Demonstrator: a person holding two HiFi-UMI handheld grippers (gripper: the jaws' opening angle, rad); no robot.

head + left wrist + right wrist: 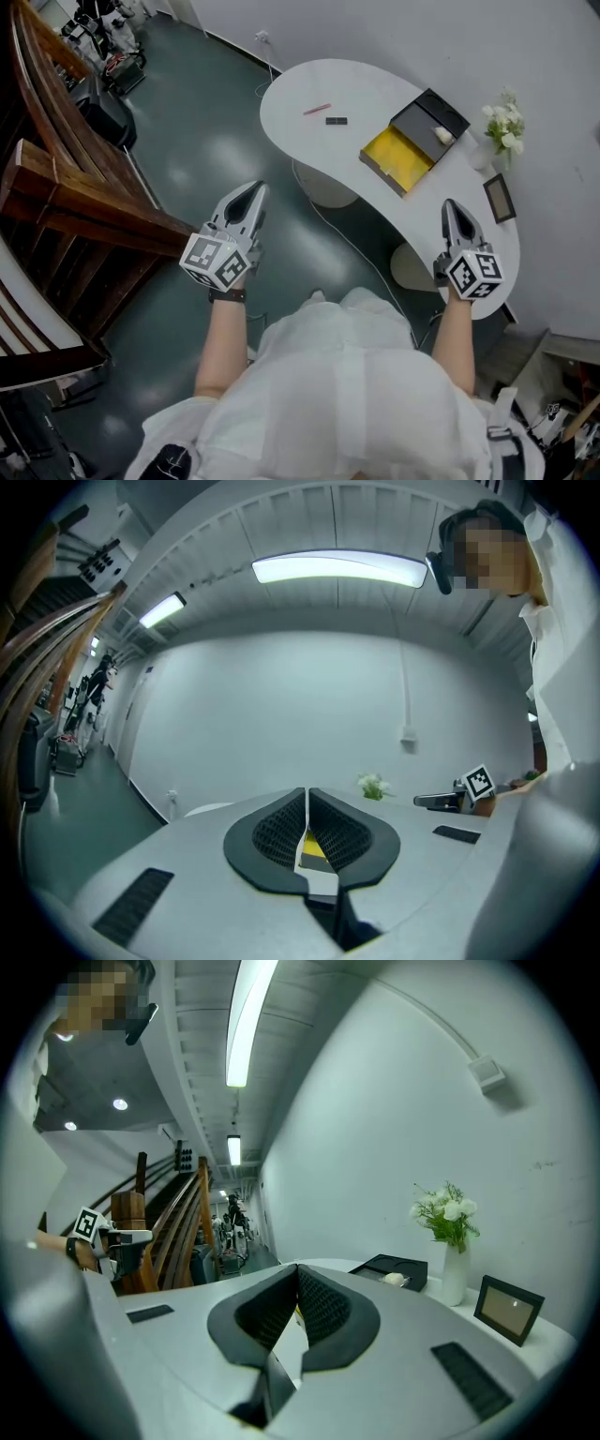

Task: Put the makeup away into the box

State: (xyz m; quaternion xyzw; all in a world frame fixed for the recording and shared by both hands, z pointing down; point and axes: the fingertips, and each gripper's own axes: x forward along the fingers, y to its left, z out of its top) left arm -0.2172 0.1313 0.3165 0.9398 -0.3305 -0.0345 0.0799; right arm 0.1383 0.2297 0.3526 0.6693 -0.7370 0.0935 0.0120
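Seen from above, a person [347,375] in white holds a gripper in each hand. The left gripper [255,190], left of centre, has its fingers closed together with nothing between them. The right gripper [451,204], right of centre, is likewise pressed shut and empty. Each carries a cube [216,260] printed with black-and-white square markers (any print on the makeup is too small to read).

A curved white desk [309,89] fills the upper middle of the frame. On it lie a slim pink pencil [317,110] and, just right of it, a small black case [337,121]. Further right sits the open box [398,155], one half yellow, the other black with a small white item [442,134] inside.

Both pairs of fingers are well apart from the makeup, lower in the frame. The left pair is over the dark green floor [197,141]. The right pair is near the desk's lower right edge, left of a picture frame [499,198].
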